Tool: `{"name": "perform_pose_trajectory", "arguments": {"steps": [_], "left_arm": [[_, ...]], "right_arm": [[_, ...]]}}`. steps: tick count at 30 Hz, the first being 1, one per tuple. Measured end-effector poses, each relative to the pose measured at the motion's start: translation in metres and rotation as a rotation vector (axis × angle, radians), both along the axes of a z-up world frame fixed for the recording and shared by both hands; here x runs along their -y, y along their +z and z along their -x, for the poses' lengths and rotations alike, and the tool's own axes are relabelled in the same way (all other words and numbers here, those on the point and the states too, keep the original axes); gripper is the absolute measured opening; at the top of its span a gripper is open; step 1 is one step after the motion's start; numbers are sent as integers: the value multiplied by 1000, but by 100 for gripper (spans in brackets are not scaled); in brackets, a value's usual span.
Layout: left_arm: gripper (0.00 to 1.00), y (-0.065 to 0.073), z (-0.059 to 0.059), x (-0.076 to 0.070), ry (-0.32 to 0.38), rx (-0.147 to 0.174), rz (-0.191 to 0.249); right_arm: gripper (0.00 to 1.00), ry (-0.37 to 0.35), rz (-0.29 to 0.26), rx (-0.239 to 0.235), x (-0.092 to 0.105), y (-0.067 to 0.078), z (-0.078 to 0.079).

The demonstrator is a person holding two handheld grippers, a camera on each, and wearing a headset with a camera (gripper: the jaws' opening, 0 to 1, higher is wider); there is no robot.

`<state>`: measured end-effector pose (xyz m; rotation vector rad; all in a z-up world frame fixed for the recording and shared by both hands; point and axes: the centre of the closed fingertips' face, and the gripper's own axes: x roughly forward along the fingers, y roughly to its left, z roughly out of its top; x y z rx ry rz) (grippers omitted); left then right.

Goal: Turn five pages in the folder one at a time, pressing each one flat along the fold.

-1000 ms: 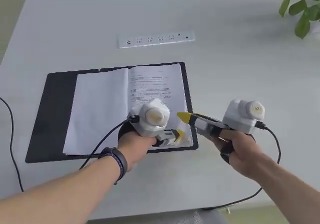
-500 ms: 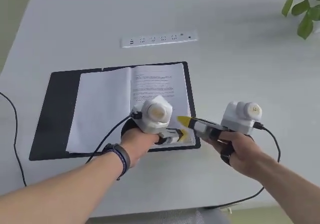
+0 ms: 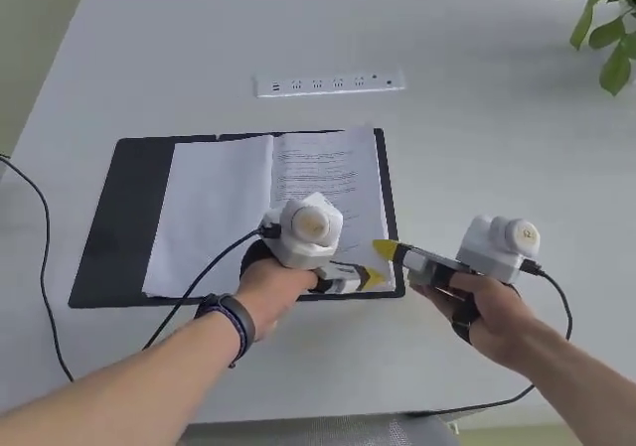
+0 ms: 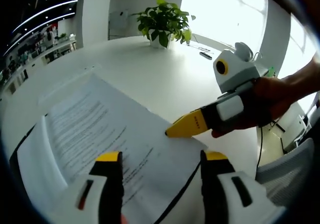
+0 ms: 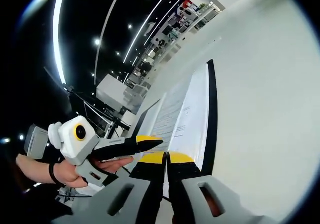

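Observation:
The black folder (image 3: 124,218) lies open on the white table, with a blank sheet on its left and a printed page (image 3: 328,183) on its right. My left gripper (image 3: 366,279) hovers over the page's near right corner, its yellow-tipped jaws open (image 4: 161,156) and nothing between them. My right gripper (image 3: 386,252) comes in from the right with its jaws shut (image 5: 167,157). Its yellow tip (image 4: 187,125) rests at the printed page's right edge (image 5: 192,119). I cannot tell whether it pinches the paper.
A white power strip (image 3: 330,84) lies beyond the folder. A potted plant (image 3: 606,29) stands at the far right corner. A black cable (image 3: 45,267) curves along the table's left side. The table's front edge runs just below both hands.
The head view has shifted a little. My right gripper's tip has moved slightly toward the page's near right corner. The left gripper stays almost where it was.

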<state>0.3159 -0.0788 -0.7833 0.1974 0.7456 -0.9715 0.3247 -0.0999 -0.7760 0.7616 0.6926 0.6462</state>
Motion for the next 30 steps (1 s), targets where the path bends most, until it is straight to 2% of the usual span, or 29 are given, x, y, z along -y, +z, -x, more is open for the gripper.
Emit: {"name": "perform_pose_trajectory", "arguments": {"steps": [8,10,14,18,21,25,30], "left_arm": [[66,7,1,-13,18,12,15],[65,8,1,-20,32,5,17],[66,14,-3,-31,67,6,41],[66,21,-5,-44,82,20,52],[67,28,-6,-60,86,47,44],[68,33,-7,-78,99,58,49],[69,37,-6,-109,112,75,40]], "right_arm": [[0,-12,7,7,-4,7,-2],[0,-14,10,9,-4,9,-3],[0,-44,-27,-1,-6,17,-7],[0,-27,-13,17,-14,24,-8],[0,-37,-35,27,-17,33,-12],[0,-38,-40,53,-24,45,-16],[0,-17,-35,82,-36,57,-19]]}}
